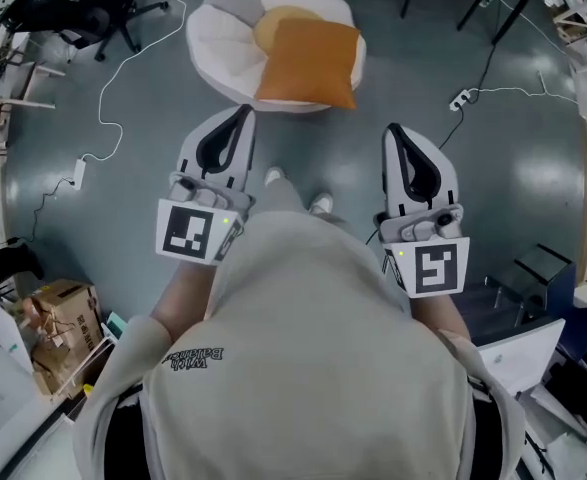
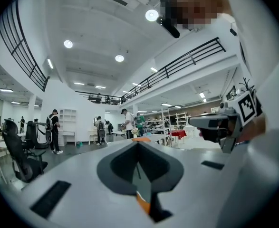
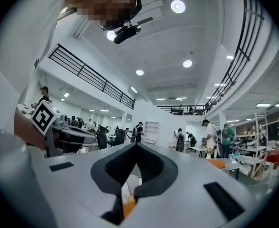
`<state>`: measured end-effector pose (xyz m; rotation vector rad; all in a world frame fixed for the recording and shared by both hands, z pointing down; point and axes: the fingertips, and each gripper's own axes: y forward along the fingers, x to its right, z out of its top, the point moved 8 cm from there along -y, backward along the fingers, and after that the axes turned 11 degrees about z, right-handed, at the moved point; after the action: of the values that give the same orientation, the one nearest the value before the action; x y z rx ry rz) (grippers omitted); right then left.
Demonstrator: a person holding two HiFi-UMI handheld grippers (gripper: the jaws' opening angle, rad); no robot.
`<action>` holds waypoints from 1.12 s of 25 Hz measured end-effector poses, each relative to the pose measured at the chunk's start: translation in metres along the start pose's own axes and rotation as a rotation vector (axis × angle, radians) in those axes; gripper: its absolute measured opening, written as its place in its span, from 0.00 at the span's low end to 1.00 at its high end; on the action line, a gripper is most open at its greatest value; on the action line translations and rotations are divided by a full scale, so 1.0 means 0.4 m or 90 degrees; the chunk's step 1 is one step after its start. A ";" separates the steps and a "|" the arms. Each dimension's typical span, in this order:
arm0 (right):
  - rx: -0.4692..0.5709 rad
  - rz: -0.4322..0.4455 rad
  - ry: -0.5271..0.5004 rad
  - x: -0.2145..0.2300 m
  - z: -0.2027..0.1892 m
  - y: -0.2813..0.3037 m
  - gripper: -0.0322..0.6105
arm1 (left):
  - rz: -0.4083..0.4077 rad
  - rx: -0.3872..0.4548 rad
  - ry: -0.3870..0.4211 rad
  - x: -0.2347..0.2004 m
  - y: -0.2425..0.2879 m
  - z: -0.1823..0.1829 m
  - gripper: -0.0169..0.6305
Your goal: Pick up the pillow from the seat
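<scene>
Grey floor carries a round white seat (image 1: 218,38), with the pillow (image 1: 308,63), a plump orange square, lying on its right side. I hold my left gripper (image 1: 244,111) and right gripper (image 1: 393,129) closed and empty, short of it.

Head camera: sits above the person's shoulders and faces steeply down. The seat (image 1: 218,38) is at the frame's top, beyond both grippers. Left gripper (image 1: 243,113) camera: sits close behind its own jaws and looks level, the seat's way. Right gripper (image 1: 394,130) camera: set likewise. Each gripper view catches the other gripper at its inner edge.
</scene>
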<state>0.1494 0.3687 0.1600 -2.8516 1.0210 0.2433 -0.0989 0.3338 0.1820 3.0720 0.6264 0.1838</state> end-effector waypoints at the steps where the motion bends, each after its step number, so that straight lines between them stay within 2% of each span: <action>1: -0.002 0.004 0.004 0.004 -0.005 0.000 0.06 | 0.002 -0.002 -0.001 0.003 0.001 -0.001 0.04; 6: -0.011 0.017 0.031 0.037 -0.025 0.023 0.06 | 0.016 -0.011 -0.003 -0.005 0.025 -0.014 0.04; 11: -0.016 0.000 0.087 0.084 -0.038 0.058 0.06 | 0.026 -0.015 0.003 -0.036 0.084 -0.034 0.04; 20: -0.054 -0.007 0.081 0.174 -0.100 0.181 0.06 | -0.011 -0.030 -0.001 -0.081 0.263 -0.067 0.04; 28: -0.094 -0.015 0.136 0.264 -0.175 0.351 0.06 | -0.032 -0.057 -0.025 -0.187 0.447 -0.110 0.04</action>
<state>0.1484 0.1844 0.2034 -3.0740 1.0452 0.0125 -0.1024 0.1393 0.2213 2.9628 0.6746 0.1472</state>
